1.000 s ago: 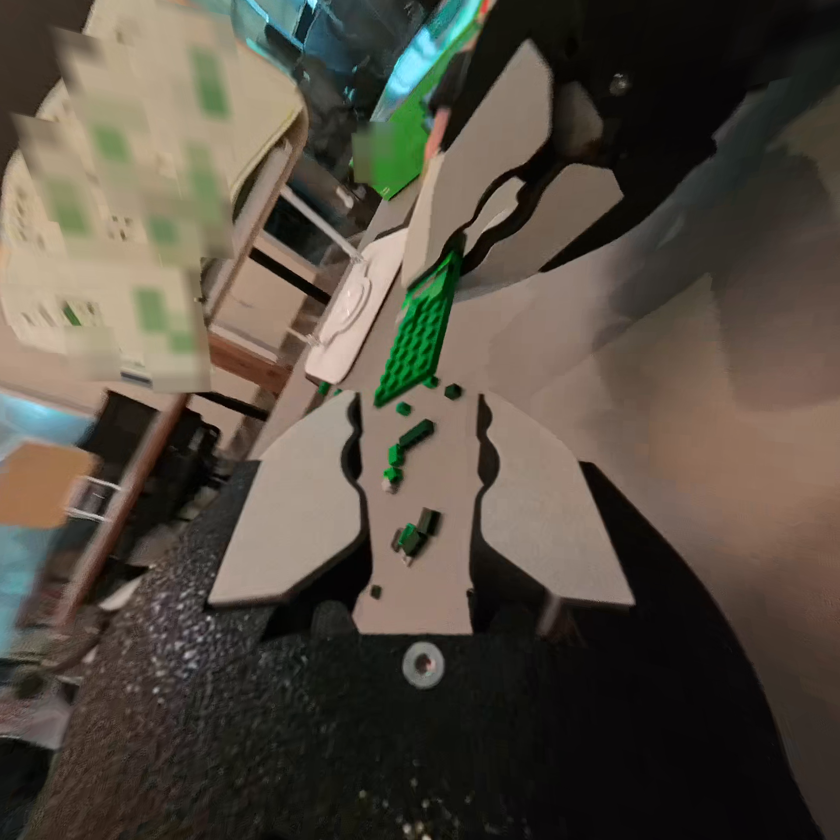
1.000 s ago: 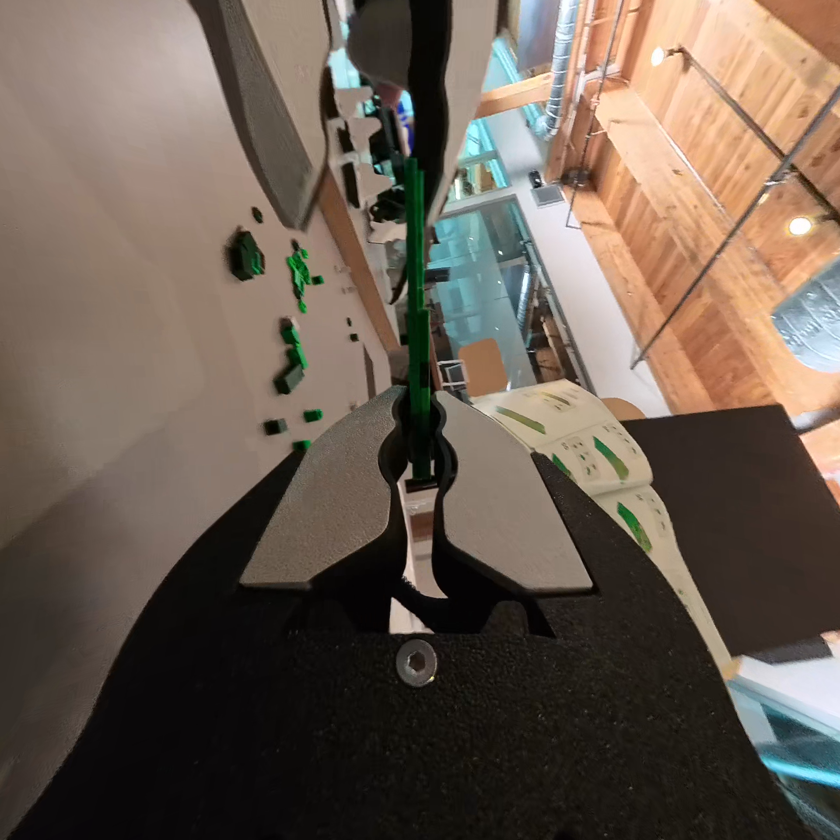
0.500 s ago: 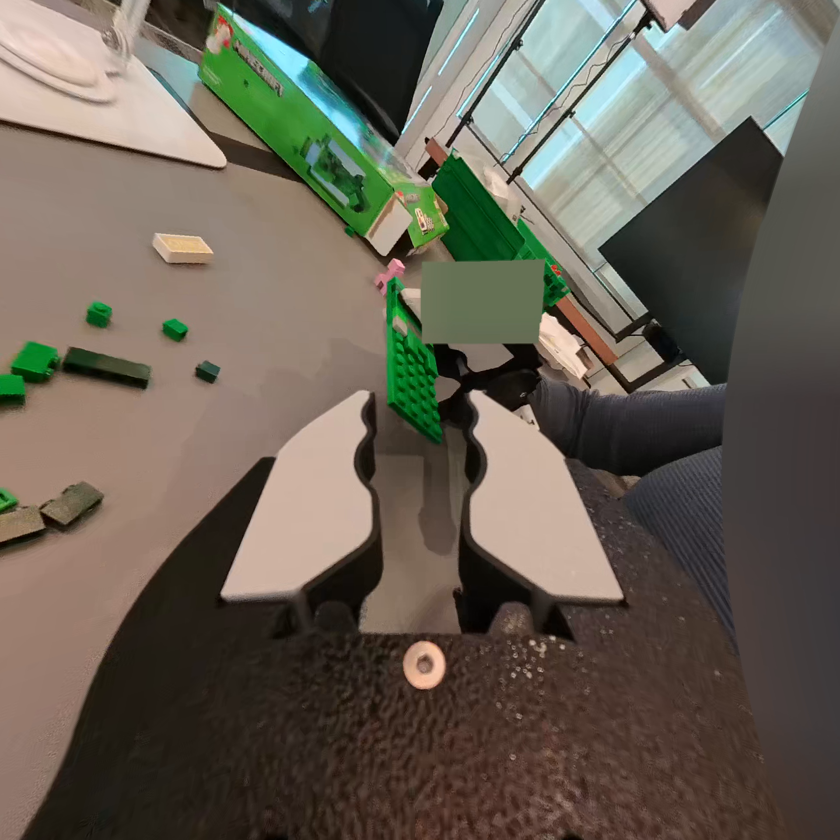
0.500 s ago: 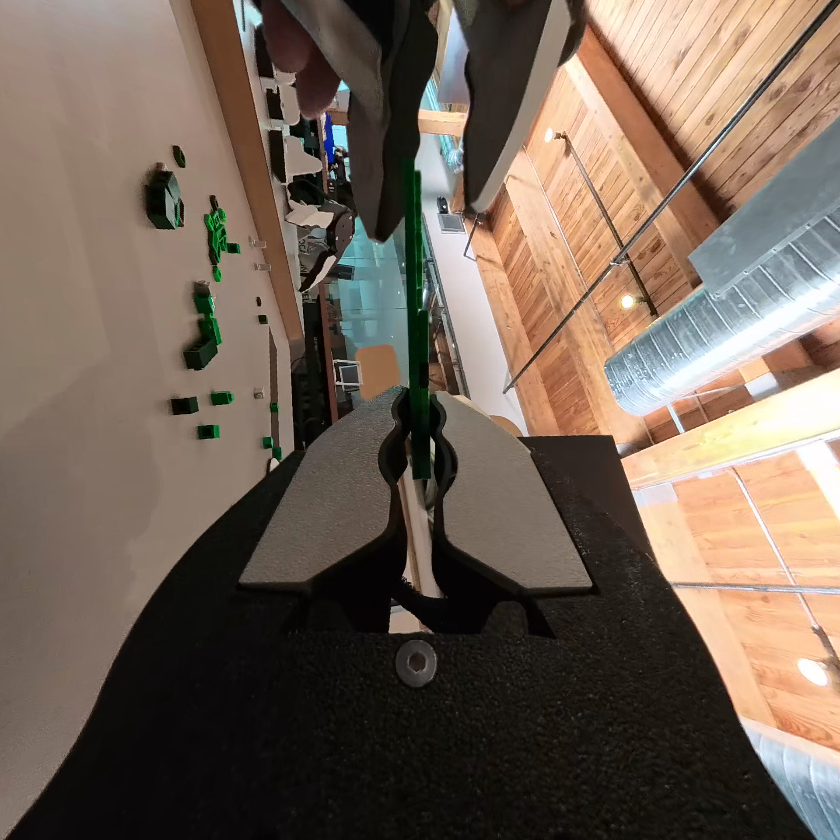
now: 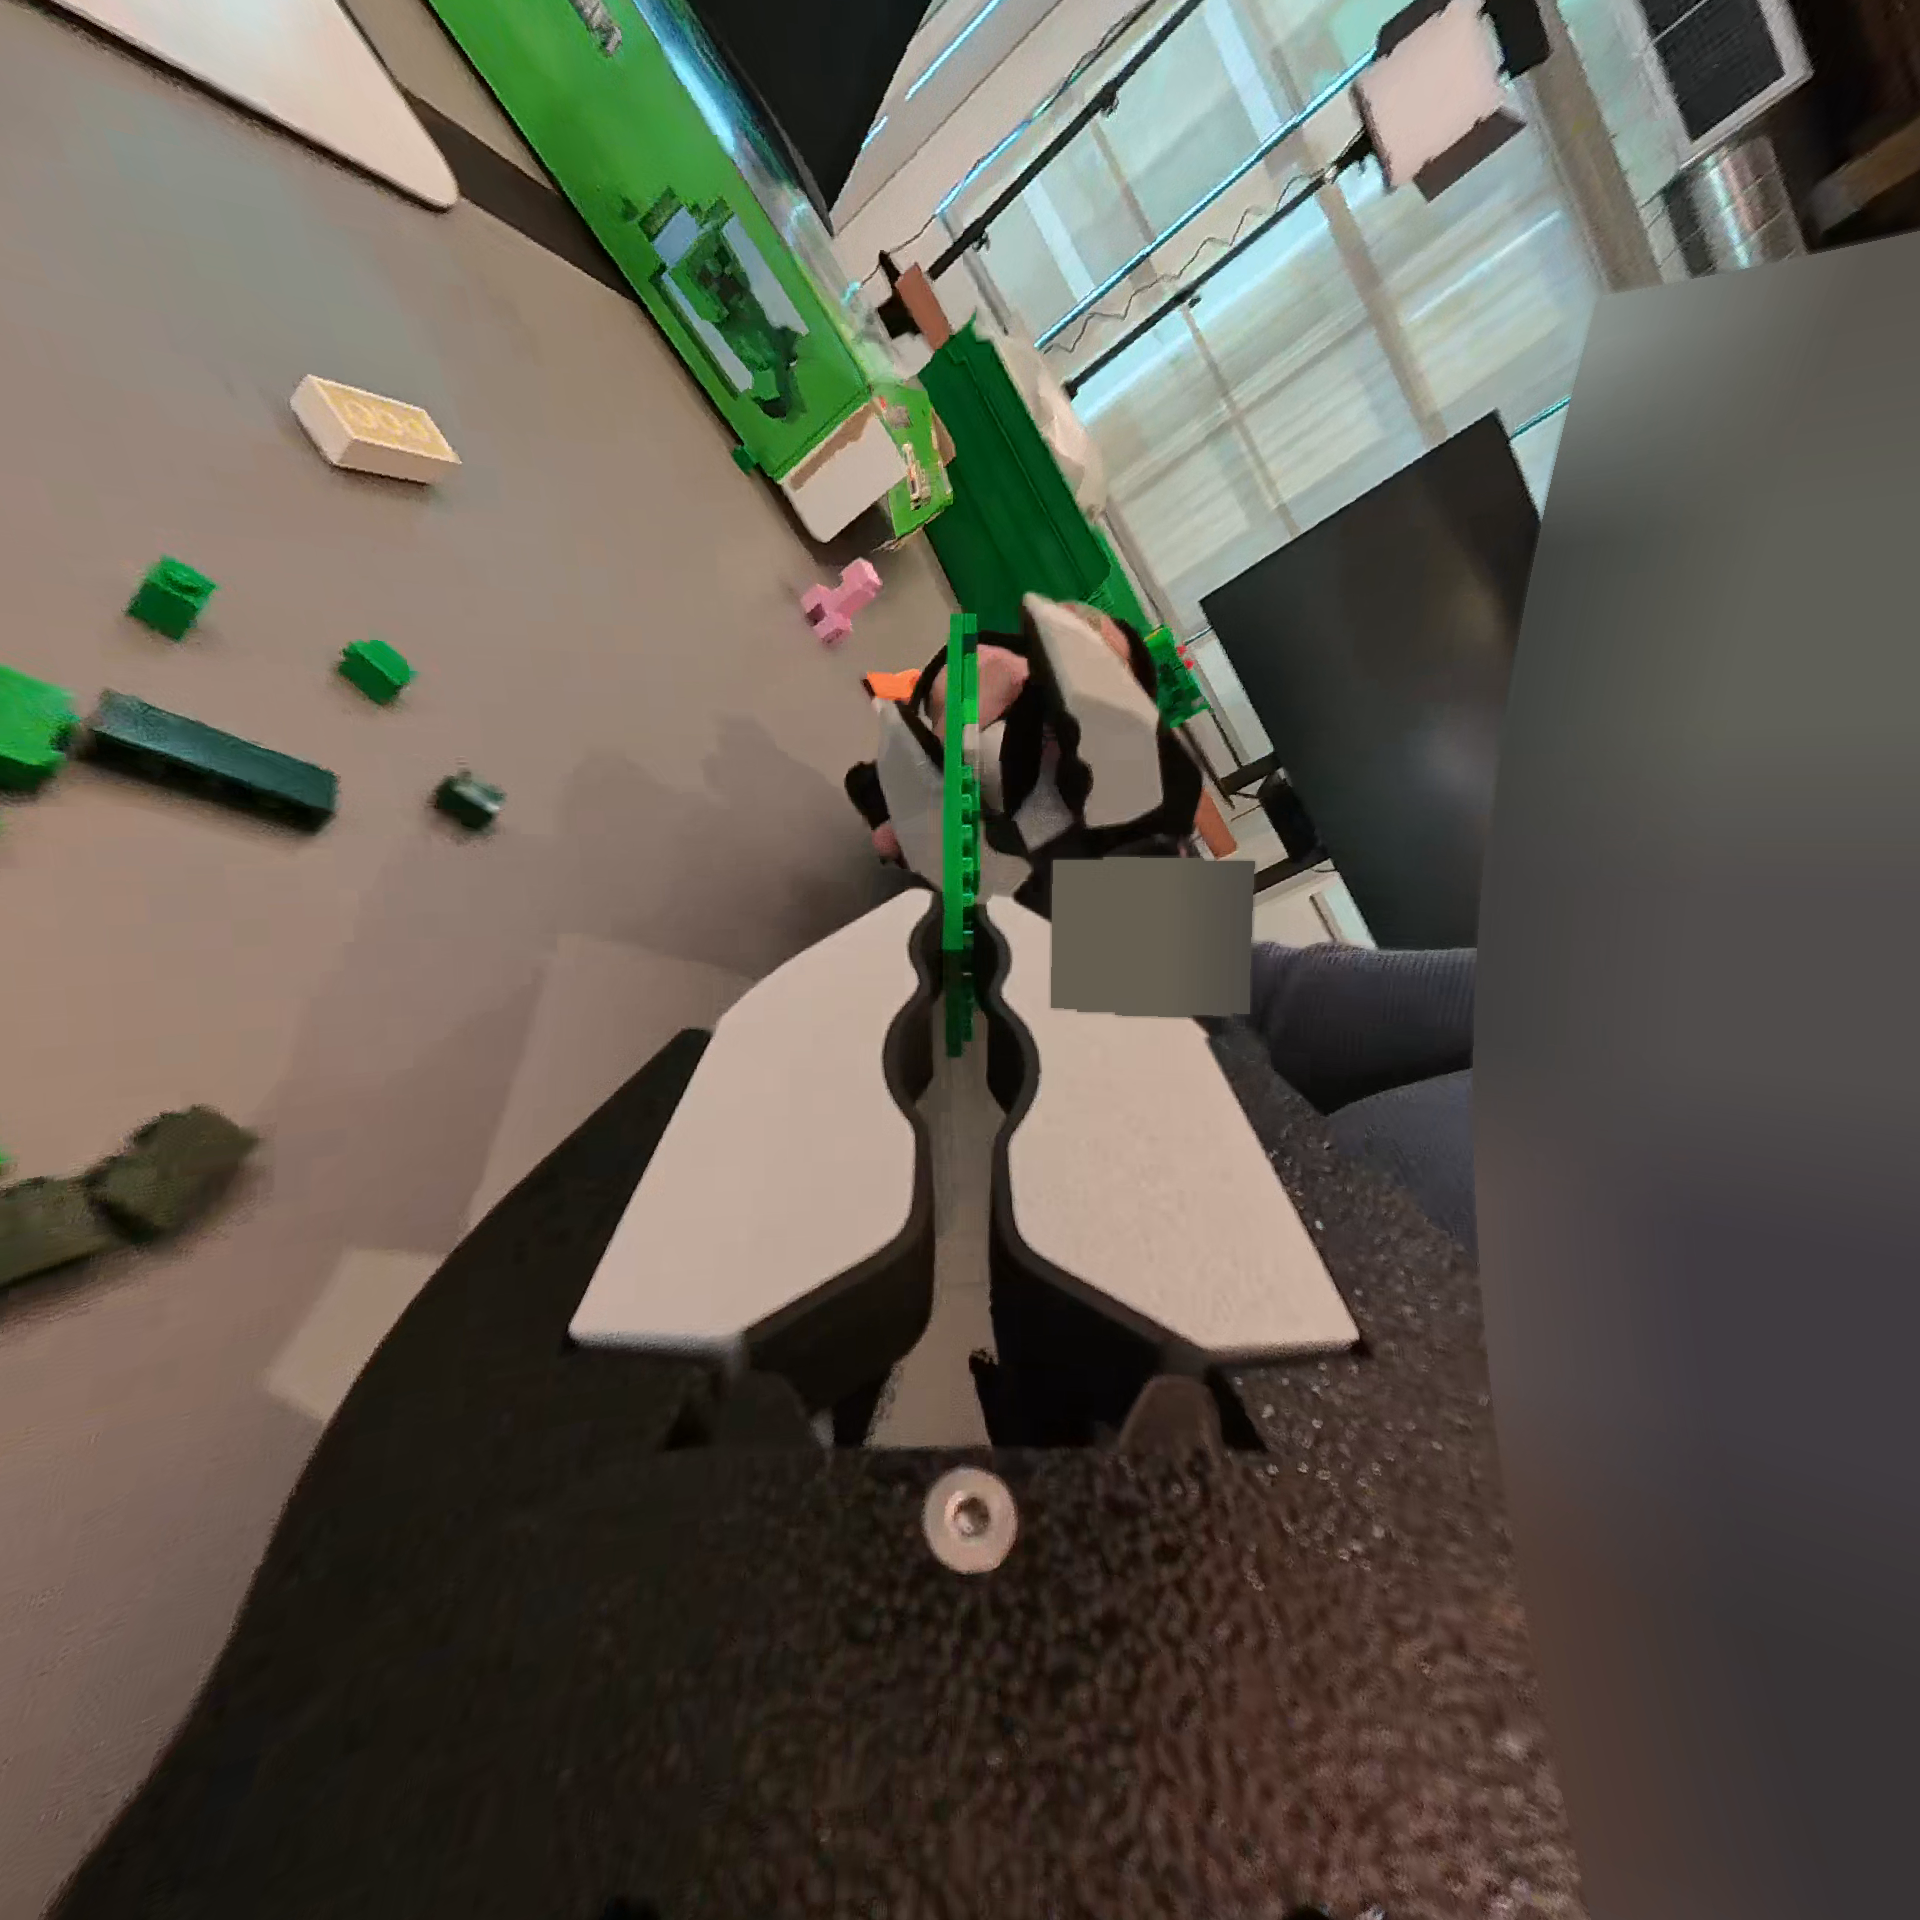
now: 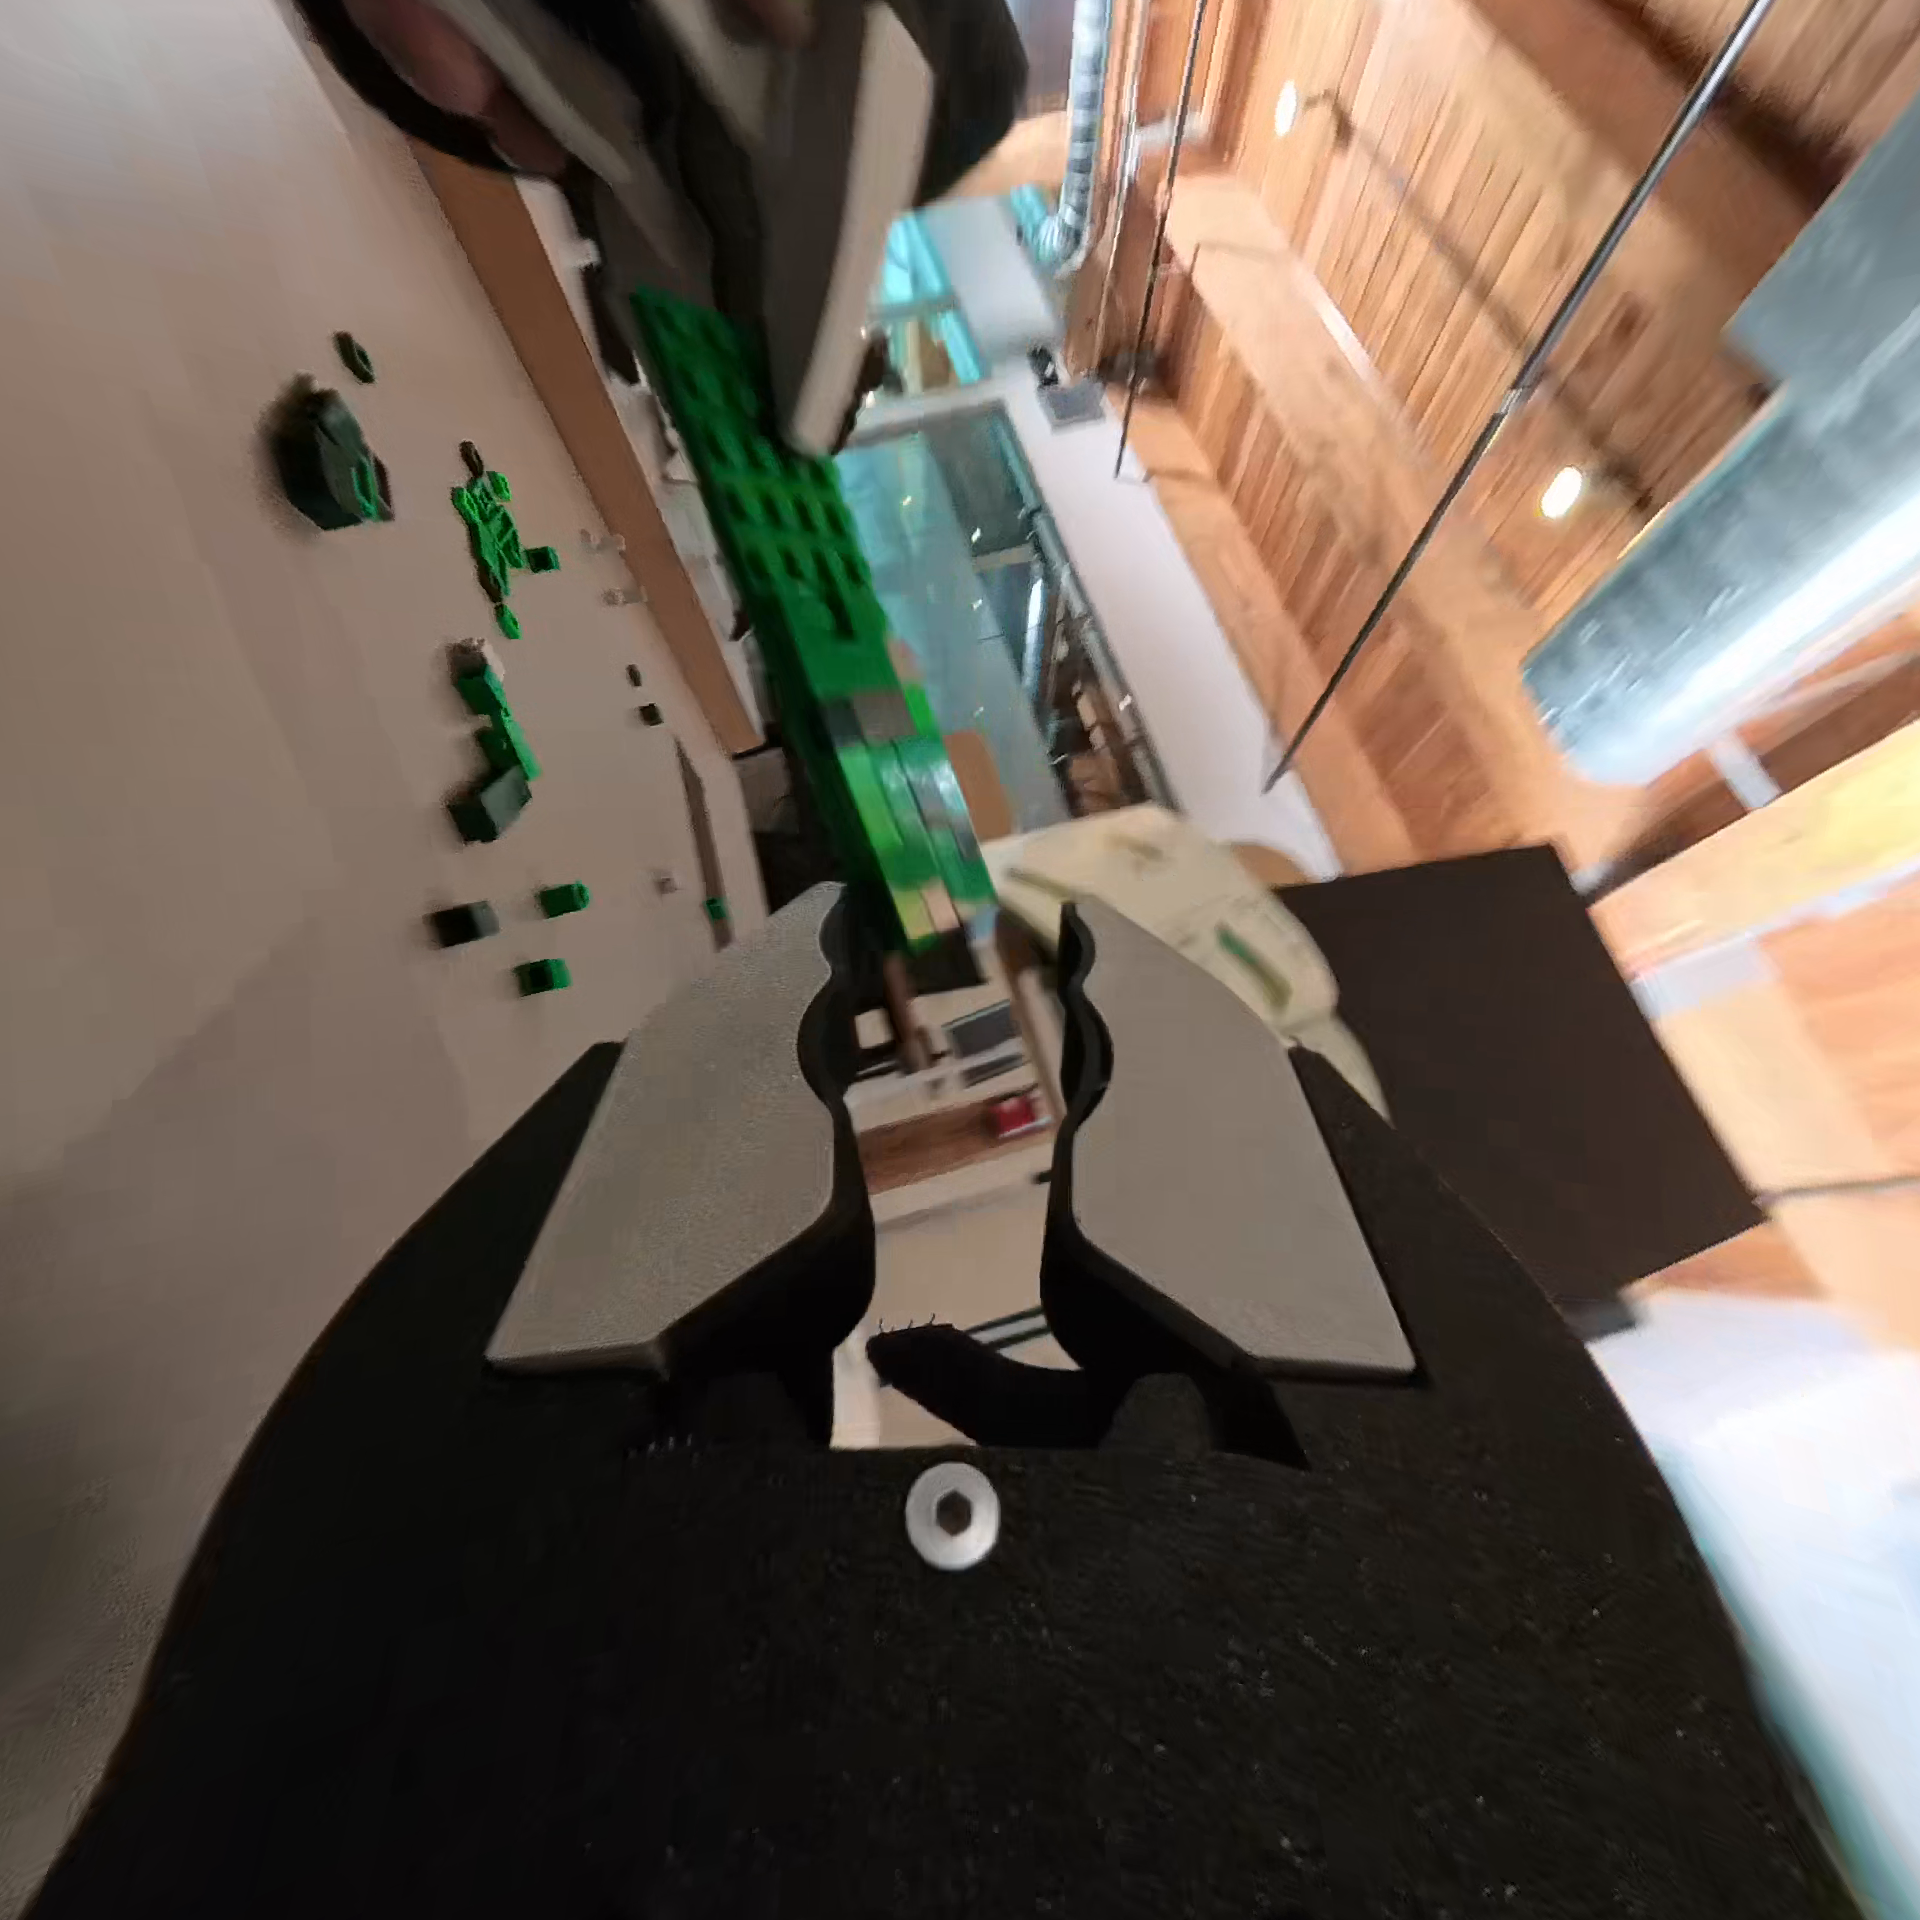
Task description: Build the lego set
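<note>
A flat green lego plate (image 5: 958, 831) is held edge-on in my left gripper (image 5: 961, 925), which is shut on its near end above the grey table (image 5: 582, 582). In the right wrist view the same plate (image 6: 821, 623) runs from the left gripper (image 6: 769, 260) at the top down to my right gripper (image 6: 951, 914). The right gripper is open, and the plate's near end sits loose at its left fingertip (image 6: 800, 935). The right gripper also shows in the left wrist view (image 5: 1013, 748), at the plate's far end.
Loose green bricks lie on the table: a long dark one (image 5: 208, 764), small ones (image 5: 171, 594) (image 5: 374, 668), more in the right wrist view (image 6: 488, 748). A white block (image 5: 374, 431), a pink piece (image 5: 840, 597), the green box (image 5: 727, 239) and a booklet (image 6: 1174, 894) lie around.
My left gripper has swung round to the plate and shut on its end. My right gripper, shut on the plate before, has opened and let it go.
</note>
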A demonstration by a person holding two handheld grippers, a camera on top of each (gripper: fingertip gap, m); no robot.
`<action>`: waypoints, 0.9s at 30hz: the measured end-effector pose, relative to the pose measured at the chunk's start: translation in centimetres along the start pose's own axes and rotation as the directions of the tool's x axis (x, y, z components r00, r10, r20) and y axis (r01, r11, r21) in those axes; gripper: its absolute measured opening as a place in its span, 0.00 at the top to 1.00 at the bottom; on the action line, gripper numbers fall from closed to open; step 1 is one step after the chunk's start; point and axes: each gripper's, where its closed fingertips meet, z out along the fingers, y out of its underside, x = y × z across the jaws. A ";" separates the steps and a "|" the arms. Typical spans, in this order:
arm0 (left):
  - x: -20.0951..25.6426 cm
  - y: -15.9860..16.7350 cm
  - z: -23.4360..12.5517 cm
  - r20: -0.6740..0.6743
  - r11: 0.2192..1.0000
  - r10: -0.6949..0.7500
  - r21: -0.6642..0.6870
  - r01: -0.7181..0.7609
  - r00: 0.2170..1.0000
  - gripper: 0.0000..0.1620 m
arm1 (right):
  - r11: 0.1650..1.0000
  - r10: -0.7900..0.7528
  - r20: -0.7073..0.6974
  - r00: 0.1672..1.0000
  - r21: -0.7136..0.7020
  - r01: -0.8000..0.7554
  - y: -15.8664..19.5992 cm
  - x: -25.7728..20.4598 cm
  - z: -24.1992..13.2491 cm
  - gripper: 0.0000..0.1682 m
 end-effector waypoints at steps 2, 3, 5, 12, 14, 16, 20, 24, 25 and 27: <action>-0.9 -0.4 -0.9 0.021 0.998 -0.008 -0.059 0.009 1.000 0.97 | 0.989 0.141 0.027 0.990 -0.054 -0.139 1.6 0.0 0.1 0.78; -1.9 -0.7 -1.5 0.061 0.995 -0.019 -0.095 0.024 0.998 0.97 | 0.977 0.203 0.021 0.979 -0.075 -0.201 2.4 0.1 0.2 0.78; -4.4 -0.9 -2.9 0.162 0.980 -0.032 -0.190 0.063 0.986 0.97 | 0.947 0.307 0.014 0.952 -0.109 -0.304 3.7 0.3 0.4 0.79; -6.0 -4.3 -5.2 0.078 0.974 -0.117 -0.185 0.130 0.990 0.97 | 0.895 0.423 -0.002 0.906 -0.160 -0.417 5.5 0.1 0.5 0.83; -6.2 -4.0 -5.3 0.059 0.972 -0.116 -0.200 0.126 0.991 0.97 | 0.893 0.424 0.000 0.906 -0.165 -0.418 5.6 -0.1 0.6 0.83; -6.9 -3.6 -5.2 0.066 0.966 -0.149 -0.204 0.160 0.987 0.97 | 0.893 0.422 0.005 0.907 -0.173 -0.414 5.8 -0.3 0.7 0.83; -7.3 -2.7 -5.5 0.072 0.966 -0.175 -0.180 0.185 0.982 0.97 | 0.880 0.446 0.015 0.895 -0.189 -0.436 6.2 -0.7 1.0 0.84; -7.3 -1.8 -5.8 0.058 0.964 -0.198 -0.167 0.205 0.979 0.97 | 0.865 0.473 0.021 0.881 -0.199 -0.460 6.4 -0.8 1.1 0.87; -7.3 -1.5 -6.0 0.052 0.963 -0.210 -0.160 0.216 0.976 0.97 | 0.863 0.477 0.022 0.879 -0.202 -0.463 6.5 -0.9 1.1 0.87; -7.4 -0.3 -6.4 0.047 0.957 -0.236 -0.163 0.240 0.971 0.97 | 0.860 0.482 0.030 0.876 -0.208 -0.466 6.5 -1.0 1.1 0.88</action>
